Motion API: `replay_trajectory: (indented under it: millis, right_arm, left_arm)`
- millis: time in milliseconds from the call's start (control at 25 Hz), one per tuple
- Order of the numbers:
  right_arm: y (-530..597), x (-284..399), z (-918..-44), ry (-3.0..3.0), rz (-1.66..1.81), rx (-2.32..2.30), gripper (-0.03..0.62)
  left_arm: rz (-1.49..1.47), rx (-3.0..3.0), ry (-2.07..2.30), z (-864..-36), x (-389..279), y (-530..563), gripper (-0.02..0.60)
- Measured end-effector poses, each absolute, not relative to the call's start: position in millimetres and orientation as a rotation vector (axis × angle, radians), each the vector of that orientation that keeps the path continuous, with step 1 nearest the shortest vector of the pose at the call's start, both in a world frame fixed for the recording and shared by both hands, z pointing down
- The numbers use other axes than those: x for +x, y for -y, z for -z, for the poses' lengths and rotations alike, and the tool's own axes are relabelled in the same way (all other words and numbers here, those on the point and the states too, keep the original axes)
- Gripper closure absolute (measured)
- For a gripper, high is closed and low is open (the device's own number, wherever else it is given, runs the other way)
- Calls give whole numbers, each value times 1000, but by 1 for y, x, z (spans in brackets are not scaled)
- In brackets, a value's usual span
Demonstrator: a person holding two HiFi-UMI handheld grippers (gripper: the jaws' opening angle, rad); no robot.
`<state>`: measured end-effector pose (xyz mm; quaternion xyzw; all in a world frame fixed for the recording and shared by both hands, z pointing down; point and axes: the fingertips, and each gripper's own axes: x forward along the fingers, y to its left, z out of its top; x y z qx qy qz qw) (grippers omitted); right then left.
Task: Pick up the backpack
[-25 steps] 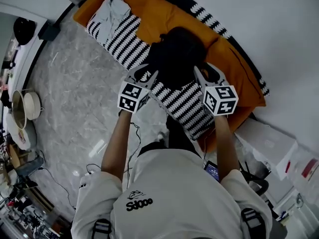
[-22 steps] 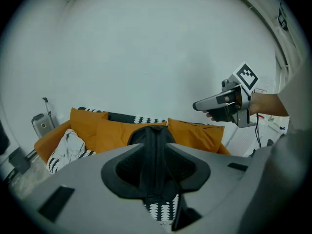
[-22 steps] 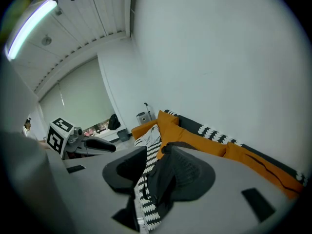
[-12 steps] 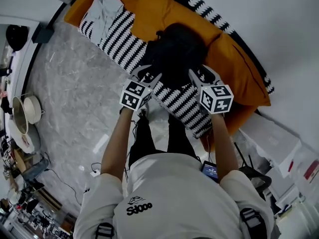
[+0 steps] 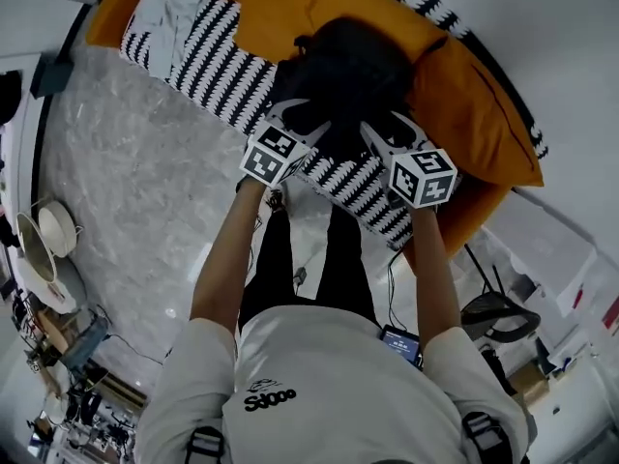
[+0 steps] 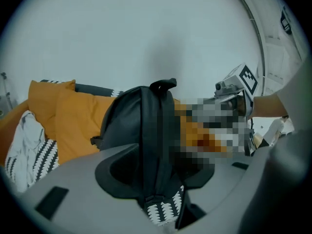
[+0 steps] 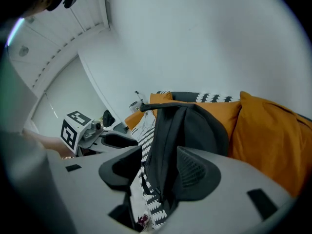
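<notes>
Grey marbled floor (image 5: 135, 182) runs up to an orange sofa (image 5: 290, 13) set against a pale wall (image 5: 551, 37), with a black-and-white patterned throw (image 5: 218, 66) spread over the seat. The black backpack (image 5: 343, 61) sits on that throw, upright and leaning on the orange back cushions, its carry loop at the top and its shoulder straps toward the person. Both arms reach forward and down, one gripper at each lower corner of the pack. The left gripper (image 5: 311, 116) has just been opening its jaws; they stand wide apart, and in its own view one strap (image 6: 158, 130) runs down between them without either pad pressing on it. The right gripper (image 5: 382, 124) has likewise just been opening, its jaws spread on either side of the other strap (image 7: 163, 130), with a gap visible by the left pad, so nothing is clamped.
</notes>
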<state>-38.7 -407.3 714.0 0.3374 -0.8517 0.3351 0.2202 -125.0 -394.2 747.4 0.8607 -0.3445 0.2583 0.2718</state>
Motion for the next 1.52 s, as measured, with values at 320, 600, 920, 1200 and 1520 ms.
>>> replay_trajectory:
  millis: [320,600,920,1200,1520]
  right_arm:
    - [424,-45,-753,2316,-1011,973,370]
    - [430,-53,-775,2331,-1080,965,358]
    - [440,-66,-796,2307,-1080,972,362]
    - [438,-65,-803,2301,-1036,962,476]
    - [430,-60,-792,2295,-1019,976,510]
  left_arm:
    - [-690,2335,806,-786,-115,416,383]
    - [-677,2367,719,-812,-102,415,383]
    - [-658,2356,727,-821,-97,431,383]
    - [-618,2320,682,-831,-90,432,383]
    - [-602,2301,666,-830,-82,431,383]
